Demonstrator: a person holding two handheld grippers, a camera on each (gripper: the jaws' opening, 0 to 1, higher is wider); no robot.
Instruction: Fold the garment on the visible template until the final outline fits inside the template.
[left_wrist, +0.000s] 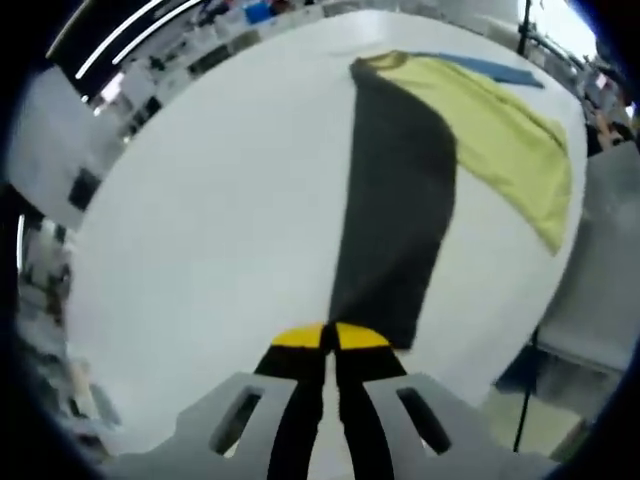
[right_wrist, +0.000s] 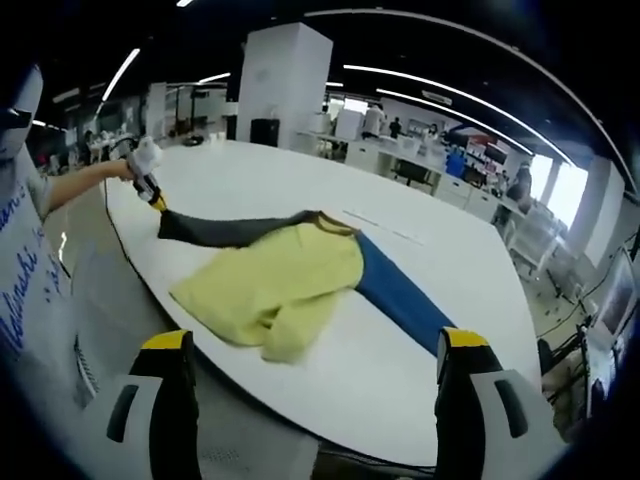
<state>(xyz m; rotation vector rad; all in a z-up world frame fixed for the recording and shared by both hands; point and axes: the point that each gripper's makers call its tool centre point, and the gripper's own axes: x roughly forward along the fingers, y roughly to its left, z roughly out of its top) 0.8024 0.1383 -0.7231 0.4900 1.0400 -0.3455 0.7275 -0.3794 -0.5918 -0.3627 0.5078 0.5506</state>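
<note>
A long-sleeved garment lies spread on the white round table (right_wrist: 300, 180). Its body is yellow (right_wrist: 272, 285), one sleeve is dark grey (right_wrist: 225, 230) and the other blue (right_wrist: 400, 295). In the left gripper view the grey sleeve (left_wrist: 395, 190) stretches away from my left gripper (left_wrist: 330, 338), whose yellow-tipped jaws are shut on the cuff end. The yellow body (left_wrist: 500, 140) lies beyond it. The right gripper view shows that same left gripper (right_wrist: 152, 195) in a person's hand at the sleeve's end. My right gripper (right_wrist: 318, 342) stands open before the table's near edge, holding nothing.
A thin straight line (right_wrist: 385, 228) marks the tabletop just beyond the garment. The person's arm and a printed shirt (right_wrist: 25, 280) fill the left side. Desks, chairs and a white pillar (right_wrist: 285, 85) stand behind the table. Floor (right_wrist: 120, 300) lies below the table's edge.
</note>
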